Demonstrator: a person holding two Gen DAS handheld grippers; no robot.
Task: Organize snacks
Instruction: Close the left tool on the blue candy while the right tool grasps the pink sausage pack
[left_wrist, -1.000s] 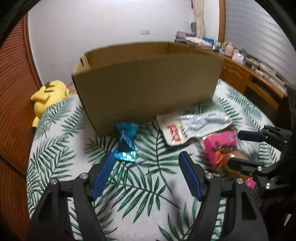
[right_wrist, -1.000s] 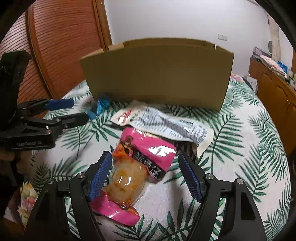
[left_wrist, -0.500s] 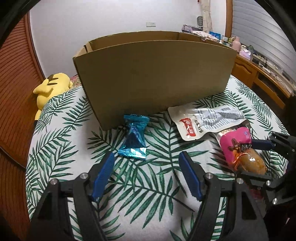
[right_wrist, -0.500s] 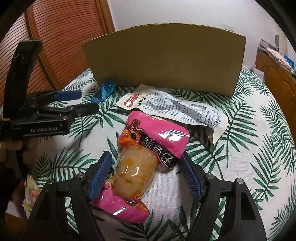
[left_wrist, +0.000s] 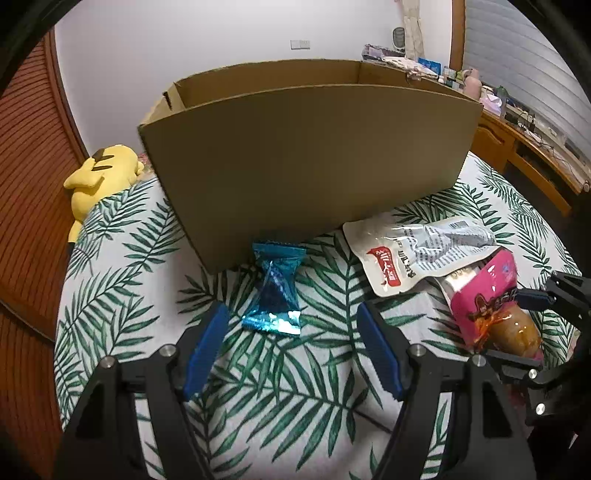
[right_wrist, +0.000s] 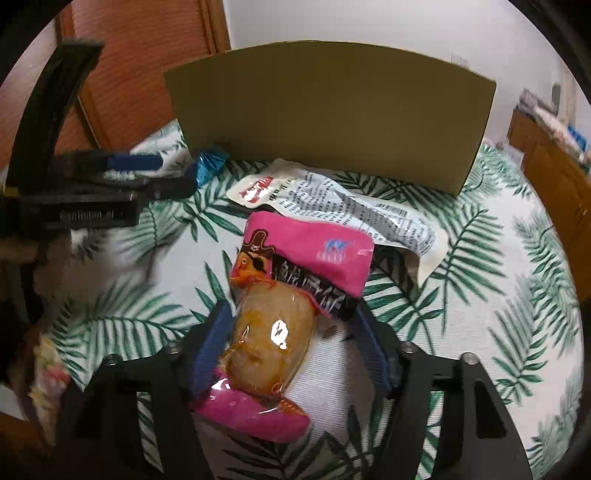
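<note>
Left wrist view: left gripper (left_wrist: 291, 347) released; blue foil candy wrapper (left_wrist: 276, 290) just beyond its fingertips, near brown cardboard box (left_wrist: 310, 155).
Right wrist view: right gripper (right_wrist: 291, 347) closing around pink snack pouch (right_wrist: 286, 314) on leaf-print worktop (right_wrist: 461, 295).

The cardboard box (left_wrist: 306, 155) stands at the back of the bed (left_wrist: 122, 280). Against its front wall lies the twisted candy (left_wrist: 275, 291), ahead of the left gripper (left_wrist: 291, 343). Right of the candy lies the flat pouch (left_wrist: 417, 254), overlapping the far end of the snack packet (right_wrist: 284, 314), which sits between the right gripper's (right_wrist: 291, 347) closing jaws. The plush toy (left_wrist: 99, 173) lies left of the box.
</note>
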